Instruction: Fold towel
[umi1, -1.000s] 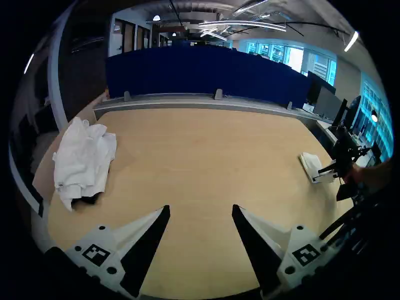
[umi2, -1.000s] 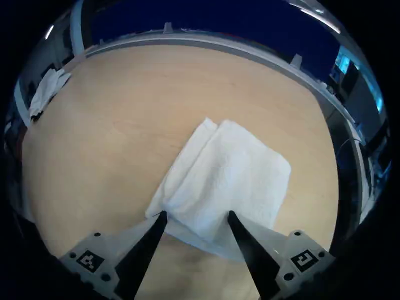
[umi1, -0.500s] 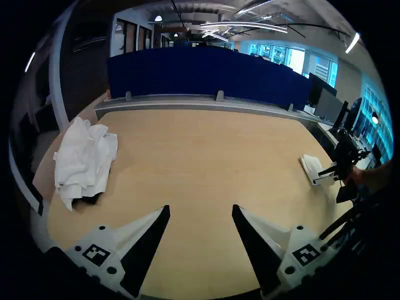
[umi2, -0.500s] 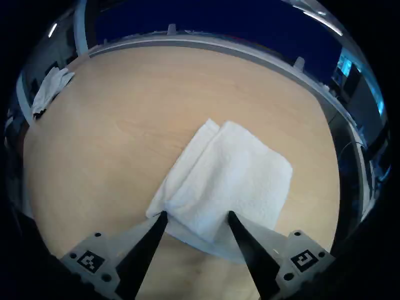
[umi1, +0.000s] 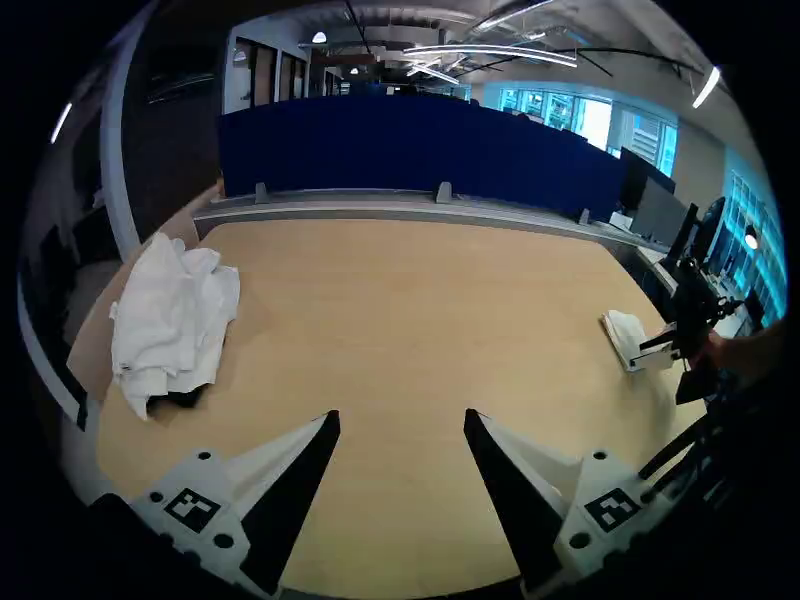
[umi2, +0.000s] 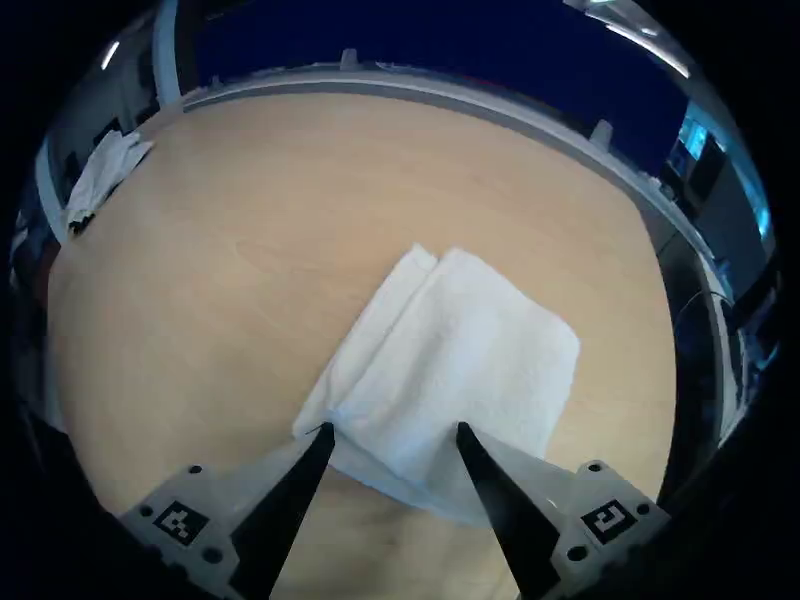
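**Folded Towel at the Right Gripper: Handling and Grip Points**

**Left gripper view.** Shows the left gripper (umi1: 400, 415) released, with jaws spread wide above the bare wooden table (umi1: 420, 300) and holding nothing. Places a crumpled pile of white cloths (umi1: 170, 320) at the table's left edge, well apart from this gripper. Places the folded white towel (umi1: 622, 330) near the table's right edge, with the right gripper (umi1: 655, 347) at it and a hand (umi1: 735, 352) behind. Closes the back of the table with a blue partition (umi1: 420, 140).

**Right gripper view.** Shows the right gripper (umi2: 395, 428) likewise unclenched, with jaws wide apart, straddling the near edge of the towel (umi2: 450, 380) and not clamped on it. Cannot tell whether the tips touch the cloth.

Treat as light, soft and limp: likely to sag or fall open if lifted by one layer. Expect fair grip from the napped surface and no fragility. Take hold at the near edge or a corner, pinching all layers together. For a further fold, use two adjacent corners, one per gripper.

Appears as a compact white terry rectangle, several layers thick, with stacked fold edges along its left side. Lies flat and skewed to the table edge. Looks close to fully folded.
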